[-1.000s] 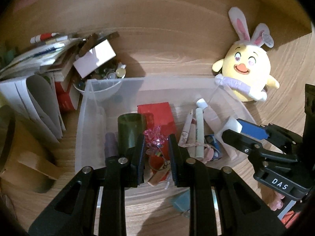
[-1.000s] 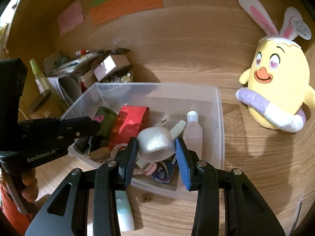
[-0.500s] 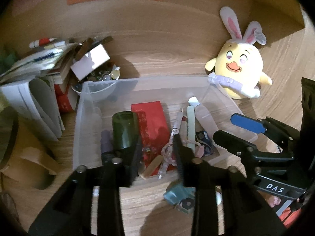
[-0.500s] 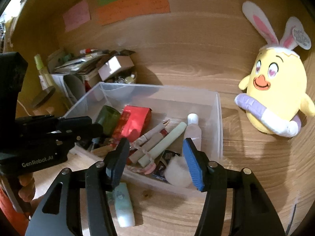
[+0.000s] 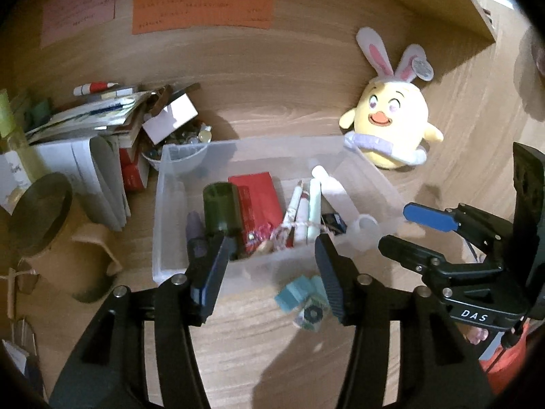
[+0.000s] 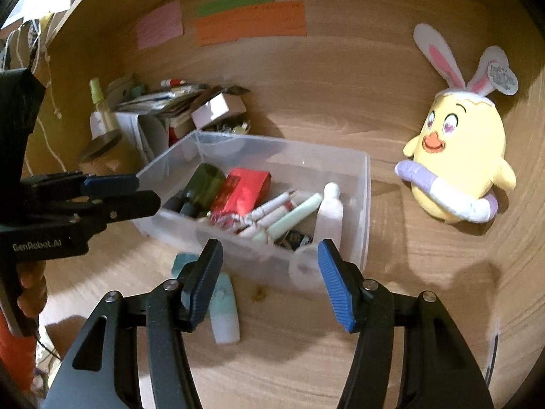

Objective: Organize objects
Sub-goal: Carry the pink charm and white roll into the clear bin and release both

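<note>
A clear plastic bin (image 5: pixel 163 204) (image 6: pixel 361 204) stands on the wooden desk. Inside it lie a dark green cylinder (image 5: pixel 219 209), a red box (image 5: pixel 255 197), pens, a white tube and, in the near right corner, a pale tape roll (image 5: pixel 366 230) (image 6: pixel 303 266). My left gripper (image 5: pixel 270 248) (image 6: pixel 146 191) hovers at the bin's near wall, its jaws opening with nothing between them. My right gripper (image 6: pixel 269 252) (image 5: pixel 395 226) is open and empty over the near right corner. A teal item (image 5: pixel 296 293) (image 6: pixel 223 310) lies on the desk in front of the bin.
A yellow plush chick (image 5: pixel 391 126) (image 6: pixel 460 170) with rabbit ears sits right of the bin. A heap of papers and books (image 5: pixel 85 119), a small bowl of trinkets (image 5: pixel 177 143) and a brown mug (image 5: pixel 44 211) crowd the left. Coloured notes (image 5: pixel 201 10) hang on the back panel.
Both grippers let go and drew back from the bin. The left released a pink trinket into it, and the right released the tape roll, which now rests in the near right corner.
</note>
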`<state>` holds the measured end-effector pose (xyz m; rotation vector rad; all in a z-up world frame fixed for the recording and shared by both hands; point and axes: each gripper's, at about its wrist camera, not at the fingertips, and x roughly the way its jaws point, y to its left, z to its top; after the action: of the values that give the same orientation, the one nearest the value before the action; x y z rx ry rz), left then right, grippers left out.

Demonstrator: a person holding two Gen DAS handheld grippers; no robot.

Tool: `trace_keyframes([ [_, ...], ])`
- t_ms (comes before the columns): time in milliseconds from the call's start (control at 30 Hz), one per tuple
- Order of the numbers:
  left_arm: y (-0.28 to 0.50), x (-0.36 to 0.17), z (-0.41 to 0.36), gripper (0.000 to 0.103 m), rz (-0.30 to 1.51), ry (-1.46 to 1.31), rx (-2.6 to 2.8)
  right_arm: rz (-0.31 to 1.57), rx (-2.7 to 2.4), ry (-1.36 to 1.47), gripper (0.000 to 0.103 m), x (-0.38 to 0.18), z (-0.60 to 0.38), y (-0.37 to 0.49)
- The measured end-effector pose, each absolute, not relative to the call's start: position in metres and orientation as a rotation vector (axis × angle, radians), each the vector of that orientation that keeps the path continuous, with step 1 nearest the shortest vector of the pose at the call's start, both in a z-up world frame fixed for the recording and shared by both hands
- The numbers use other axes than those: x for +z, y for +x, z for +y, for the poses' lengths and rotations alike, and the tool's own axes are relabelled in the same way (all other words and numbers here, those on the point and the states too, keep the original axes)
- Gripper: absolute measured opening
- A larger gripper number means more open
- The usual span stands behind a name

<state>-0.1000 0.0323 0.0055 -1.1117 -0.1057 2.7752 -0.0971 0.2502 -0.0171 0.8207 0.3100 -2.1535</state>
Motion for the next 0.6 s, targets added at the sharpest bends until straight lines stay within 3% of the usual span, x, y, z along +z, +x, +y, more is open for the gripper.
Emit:
trace_keyframes([
  [167,-0.092,-0.011,0.036,0.058,-0.096,-1.160,2.756,0.298,-2.108,0.886,0.059,-0.036,0.253,-0.088],
  [600,-0.107,-0.062,0.049,0.058,-0.117,-1.326,2.646,0.382,-2.005,1.031,0.055,-0.085,0.235,-0.081],
])
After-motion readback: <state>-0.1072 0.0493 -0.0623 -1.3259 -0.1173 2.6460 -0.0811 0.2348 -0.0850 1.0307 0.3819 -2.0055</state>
